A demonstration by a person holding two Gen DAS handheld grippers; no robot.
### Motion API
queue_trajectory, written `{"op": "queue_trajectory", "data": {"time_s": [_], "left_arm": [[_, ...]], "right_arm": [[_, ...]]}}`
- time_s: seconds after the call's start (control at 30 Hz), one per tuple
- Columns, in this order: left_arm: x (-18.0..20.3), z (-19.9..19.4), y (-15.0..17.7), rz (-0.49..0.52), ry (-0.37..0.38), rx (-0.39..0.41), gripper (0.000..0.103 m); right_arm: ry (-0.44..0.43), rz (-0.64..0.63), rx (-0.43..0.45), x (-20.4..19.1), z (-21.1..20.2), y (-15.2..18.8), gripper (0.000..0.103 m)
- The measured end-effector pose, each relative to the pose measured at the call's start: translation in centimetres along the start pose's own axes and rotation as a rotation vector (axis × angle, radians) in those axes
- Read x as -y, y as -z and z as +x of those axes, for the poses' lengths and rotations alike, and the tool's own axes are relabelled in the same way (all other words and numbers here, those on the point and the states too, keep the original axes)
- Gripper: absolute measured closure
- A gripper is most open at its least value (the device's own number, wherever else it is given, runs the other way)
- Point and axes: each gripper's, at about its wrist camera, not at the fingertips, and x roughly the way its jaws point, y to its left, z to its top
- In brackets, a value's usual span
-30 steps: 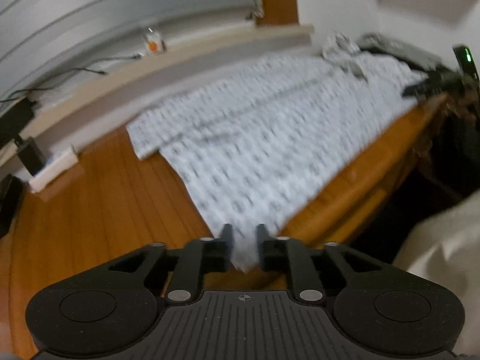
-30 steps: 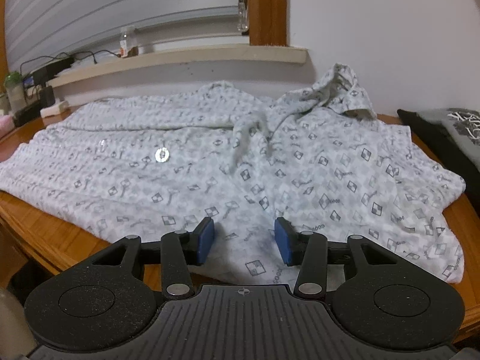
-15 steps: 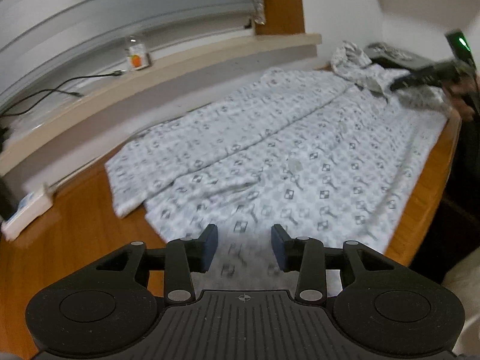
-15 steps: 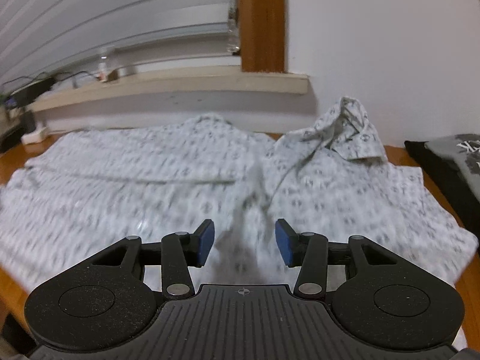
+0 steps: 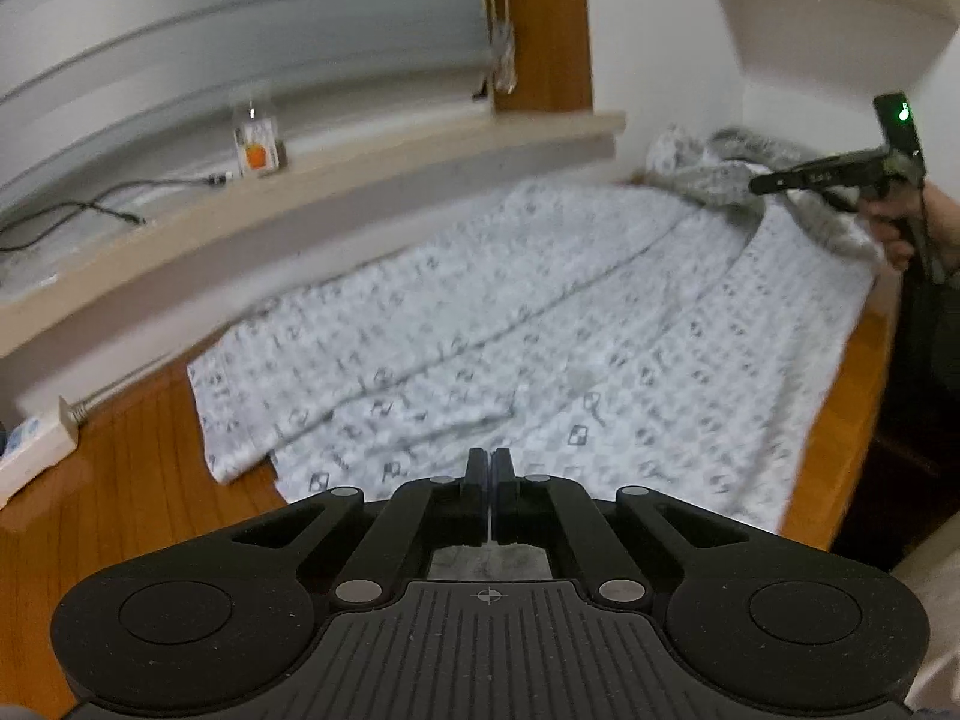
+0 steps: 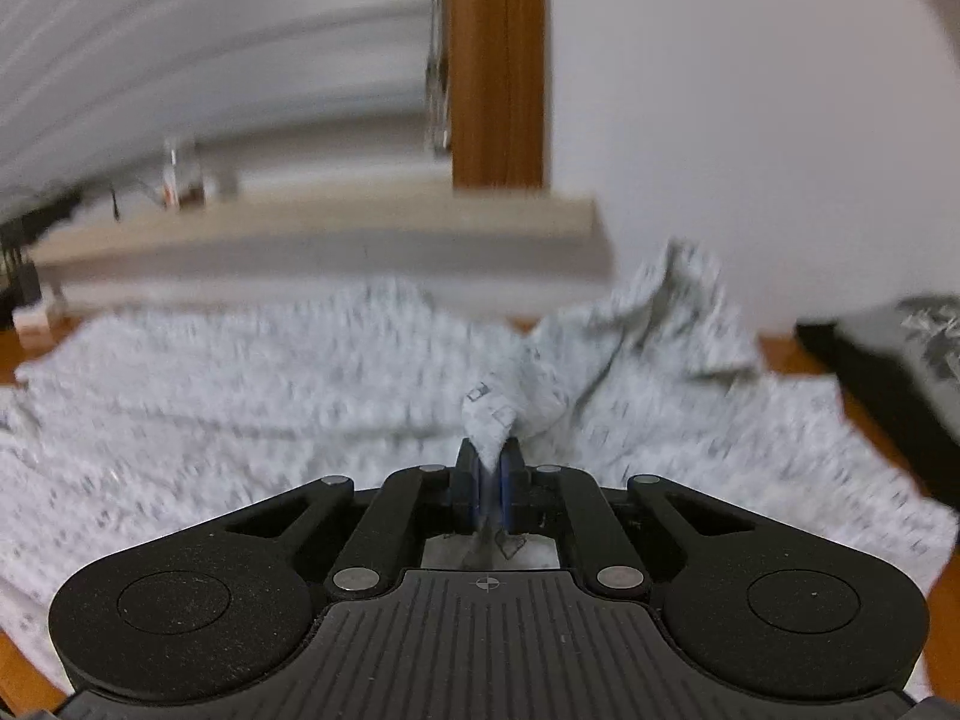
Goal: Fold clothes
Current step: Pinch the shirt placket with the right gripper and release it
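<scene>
A white hooded top with a grey pattern (image 5: 540, 312) lies spread flat on the wooden table (image 5: 120, 480). My left gripper (image 5: 491, 462) is at its near hem, jaws shut, with a thin edge of cloth between the pads. In the right wrist view the same top (image 6: 240, 396) fills the table, its hood (image 6: 678, 312) crumpled at the back right. My right gripper (image 6: 489, 462) is shut on a raised fold of cloth near the hood. The left wrist view shows the right gripper (image 5: 759, 184) far right, held by a hand (image 5: 894, 234).
A window sill (image 5: 360, 192) runs along the back with a small bottle (image 5: 258, 144) and cables (image 5: 72, 210) on it. A white power strip (image 5: 36, 444) lies at the table's left. Dark folded clothes (image 6: 900, 360) sit at the right. The table edge (image 5: 840, 420) drops off beside the top.
Both grippers stood open over the cloth and have now closed on it. The left one came in over the hem; the right one moved toward the hood and pinched up a fold.
</scene>
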Motion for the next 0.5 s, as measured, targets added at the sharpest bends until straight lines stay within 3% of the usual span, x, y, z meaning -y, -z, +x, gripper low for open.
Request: {"op": "queue_trajectory", "data": {"time_s": [0.13,0.23,0.3,0.4,0.47,0.5], "left_arm": [[-0.2,-1.5,-1.0,-0.02,-0.022,0.062,0.102],[-1.0,-1.5,-2.2,-0.048,-0.056,0.103,0.102],[-1.6,0.0,-2.9,-0.06,-0.099,0.063,0.101],[-1.8,3.5,-2.9,-0.066,-0.19,-0.081,0.092],[-1.3,4.2,-3.0,-0.058,-0.214,-0.089,0.081],[-0.9,4.2,-3.1,-0.051,-0.219,-0.076,0.069]], "right_arm": [[0.002,0.01,0.083,0.0,-1.1,-0.6,0.095],[0.034,-0.001,0.095,-0.3,0.6,-0.9,0.095],[0.057,-0.009,0.099,-0.5,1.9,-1.1,0.094],[0.109,-0.008,-0.012,-0.5,4.6,-0.6,0.078],[0.091,0.011,-0.027,-0.3,4.3,-0.1,0.064],[0.089,0.011,-0.015,-0.4,3.7,0.1,0.054]]}}
